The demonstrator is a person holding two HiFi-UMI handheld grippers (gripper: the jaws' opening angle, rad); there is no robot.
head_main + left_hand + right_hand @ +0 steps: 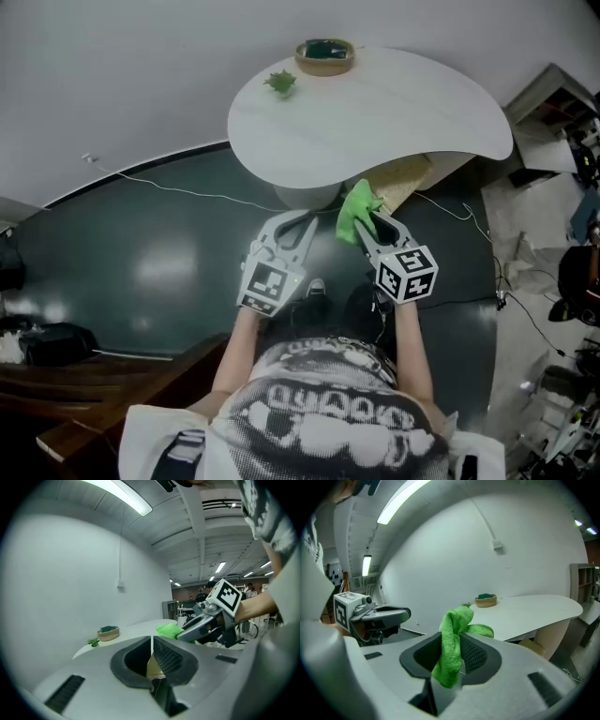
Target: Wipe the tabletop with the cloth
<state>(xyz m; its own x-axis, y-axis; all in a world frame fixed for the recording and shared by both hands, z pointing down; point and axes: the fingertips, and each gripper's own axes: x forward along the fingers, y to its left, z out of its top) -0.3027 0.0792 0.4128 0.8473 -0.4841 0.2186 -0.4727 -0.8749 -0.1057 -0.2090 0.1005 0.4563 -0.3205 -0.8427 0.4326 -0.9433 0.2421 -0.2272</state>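
Currently right gripper (pixel 457 643) fingers pinch green cloth (pixel 453 627) near worktop (pixel 375 117) edge; left gripper (pixel 152 644) fingers pressed together, empty.

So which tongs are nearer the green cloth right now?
Right. The right tongs are clamped on the cloth, which sticks out past their tips. The left tongs sit beside it, shut, empty, not touching.

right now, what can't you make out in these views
- Basket contents: too small in every view; only something dark green shows.
- Small green item beside it: too small to identify.
- Cloth: its middle is hidden between the right gripper's shut jaws.
- Table base: mostly hidden under the tabletop in the head view.
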